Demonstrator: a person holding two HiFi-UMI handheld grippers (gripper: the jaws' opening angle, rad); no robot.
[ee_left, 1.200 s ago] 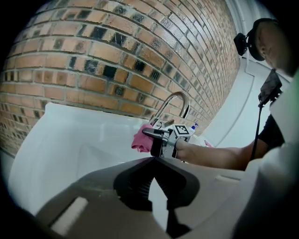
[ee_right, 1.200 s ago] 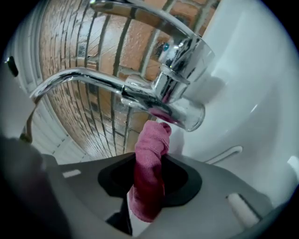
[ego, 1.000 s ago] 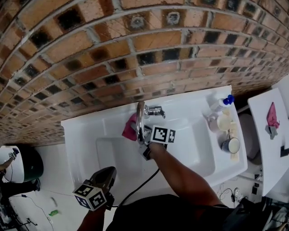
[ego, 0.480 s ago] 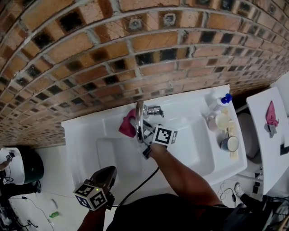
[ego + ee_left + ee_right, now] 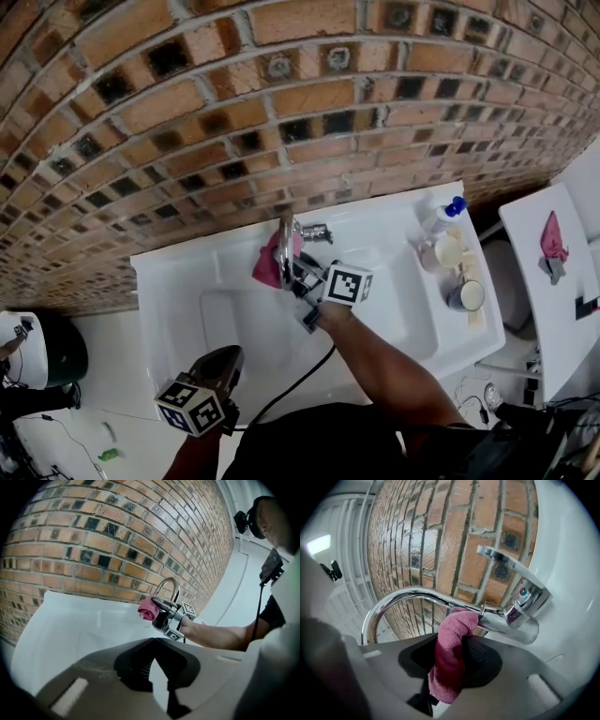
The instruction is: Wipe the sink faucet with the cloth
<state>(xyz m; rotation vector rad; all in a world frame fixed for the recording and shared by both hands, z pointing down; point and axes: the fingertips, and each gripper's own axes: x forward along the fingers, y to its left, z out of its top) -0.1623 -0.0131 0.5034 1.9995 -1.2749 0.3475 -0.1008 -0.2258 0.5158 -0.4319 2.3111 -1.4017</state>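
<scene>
Since half second ago, cloth shifted slightly against faucet spout. We keep right gripper clamped on cloth, folded end pressed at spout joint for rubbing contact. Left gripper, jaws together, empty, held back from sink, out of way.

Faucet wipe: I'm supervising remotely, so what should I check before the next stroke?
1. Cloth clamped in right tool: ok.
2. Cloth touching faucet spout: ok, near its base.
3. Left tool away from faucet: ok, shut, empty.
4. Bottle and cups away from the stroke: ok.
5. Spout already clean: cannot tell.
</scene>
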